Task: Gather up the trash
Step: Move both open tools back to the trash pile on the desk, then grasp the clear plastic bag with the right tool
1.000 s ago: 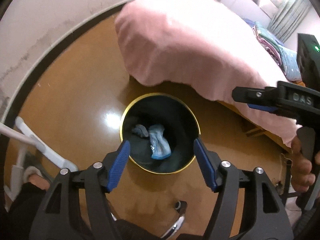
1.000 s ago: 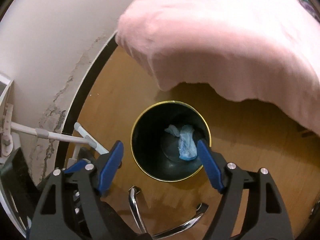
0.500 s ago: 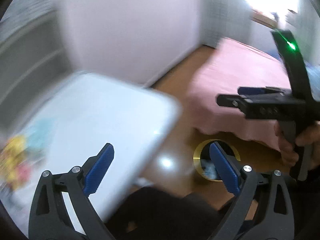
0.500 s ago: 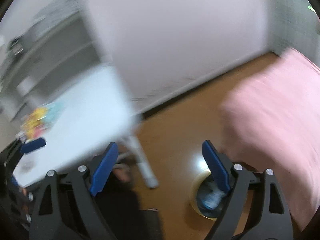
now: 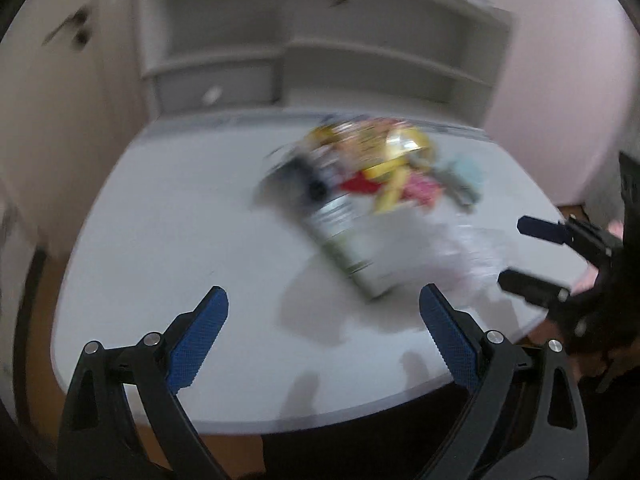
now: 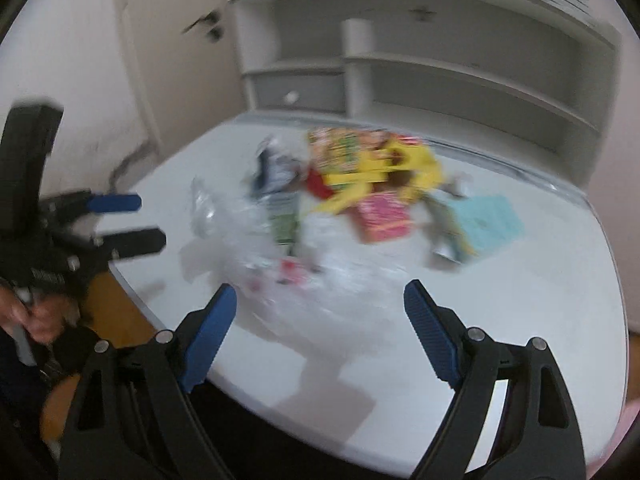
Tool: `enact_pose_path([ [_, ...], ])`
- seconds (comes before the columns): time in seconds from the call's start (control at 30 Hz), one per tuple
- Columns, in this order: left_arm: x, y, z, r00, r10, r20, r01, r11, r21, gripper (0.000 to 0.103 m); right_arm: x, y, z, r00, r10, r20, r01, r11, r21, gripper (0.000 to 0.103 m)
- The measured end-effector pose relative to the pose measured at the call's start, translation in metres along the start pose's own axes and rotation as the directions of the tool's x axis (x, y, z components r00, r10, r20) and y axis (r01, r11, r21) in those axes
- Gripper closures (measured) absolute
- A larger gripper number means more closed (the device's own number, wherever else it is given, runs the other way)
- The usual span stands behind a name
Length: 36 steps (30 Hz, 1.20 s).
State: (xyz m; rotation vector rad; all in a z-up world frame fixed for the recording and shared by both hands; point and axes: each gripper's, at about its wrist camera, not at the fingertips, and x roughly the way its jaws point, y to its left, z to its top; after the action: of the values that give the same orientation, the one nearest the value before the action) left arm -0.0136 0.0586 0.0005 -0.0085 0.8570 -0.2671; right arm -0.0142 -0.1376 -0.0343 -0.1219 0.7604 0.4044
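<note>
A blurred pile of trash lies on a white table (image 5: 160,240): yellow and red wrappers (image 5: 384,160), a tipped can or bottle with a label (image 5: 344,248), clear plastic (image 5: 448,256) and a light blue sheet (image 6: 486,216). The pile also shows in the right wrist view (image 6: 360,184). My left gripper (image 5: 324,336) is open and empty over the table's near edge. My right gripper (image 6: 320,332) is open and empty, just short of the clear plastic (image 6: 304,280). Each gripper shows in the other's view, the right one (image 5: 536,256) and the left one (image 6: 132,220).
A white shelf unit with a drawer (image 5: 312,60) stands behind the table against the wall. A door with a dark handle (image 6: 204,24) is at the left. Wooden floor (image 6: 108,304) shows beside the table edge.
Both grippers have swung up from the black bin on the floor, past the pink bed, to face the white table with the trash pile. Both stay open and empty.
</note>
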Motion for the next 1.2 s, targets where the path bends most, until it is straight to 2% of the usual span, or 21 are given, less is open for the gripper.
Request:
enact_pose_path([
  [0.1, 0.004, 0.015, -0.007, 1.0, 0.021, -0.003, -0.021, 0.999, -0.033, 0.01, 0.024, 0.021, 0.003, 0.999, -0.001, -0.04, -0.002, 0.998, -0.055, 0.021],
  [0.13, 0.007, 0.017, -0.009, 1.0, 0.029, -0.012, -0.029, 0.999, -0.03, 0.01, 0.028, 0.022, 0.003, 0.999, -0.013, -0.045, 0.01, 0.998, -0.065, 0.024],
  [0.2, 0.014, 0.015, -0.011, 0.999, 0.036, -0.022, -0.036, 0.999, -0.024, 0.01, 0.038, 0.025, 0.001, 0.997, -0.04, -0.064, 0.034, 0.995, -0.095, 0.045],
  [0.23, 0.017, 0.012, -0.016, 0.999, 0.037, -0.025, -0.038, 0.999, -0.019, 0.01, 0.038, 0.026, -0.001, 0.997, -0.037, -0.07, 0.03, 0.994, -0.104, 0.065],
  [0.3, 0.026, 0.007, -0.015, 0.999, 0.04, -0.033, -0.041, 0.999, -0.007, 0.01, 0.025, 0.023, -0.003, 0.999, -0.032, -0.021, 0.03, 0.996, -0.084, 0.071],
  [0.5, 0.052, -0.029, 0.006, 0.998, 0.017, -0.062, -0.016, 1.0, 0.014, 0.01, -0.027, -0.022, 0.003, 0.99, 0.024, 0.136, -0.035, 0.996, 0.078, 0.073],
  [0.7, 0.084, -0.066, 0.017, 0.99, 0.071, -0.118, -0.069, 0.997, 0.02, 0.01, -0.047, -0.046, 0.001, 0.988, -0.001, 0.156, -0.023, 0.988, 0.15, 0.073],
  [0.83, 0.099, -0.083, 0.016, 0.981, 0.15, -0.121, -0.144, 0.988, 0.06, 0.01, -0.054, -0.057, -0.006, 0.987, -0.006, 0.16, -0.024, 0.983, 0.183, 0.073],
  [1.0, 0.095, -0.066, 0.011, 0.973, 0.199, -0.119, -0.196, 0.98, 0.03, 0.009, -0.054, -0.063, -0.008, 0.988, -0.021, 0.152, -0.009, 0.98, 0.198, 0.073],
  [1.2, 0.09, -0.024, 0.01, 0.969, 0.22, -0.114, -0.225, 0.974, -0.035, 0.009, -0.046, -0.068, -0.009, 0.992, -0.025, 0.126, -0.003, 0.975, 0.224, 0.073],
])
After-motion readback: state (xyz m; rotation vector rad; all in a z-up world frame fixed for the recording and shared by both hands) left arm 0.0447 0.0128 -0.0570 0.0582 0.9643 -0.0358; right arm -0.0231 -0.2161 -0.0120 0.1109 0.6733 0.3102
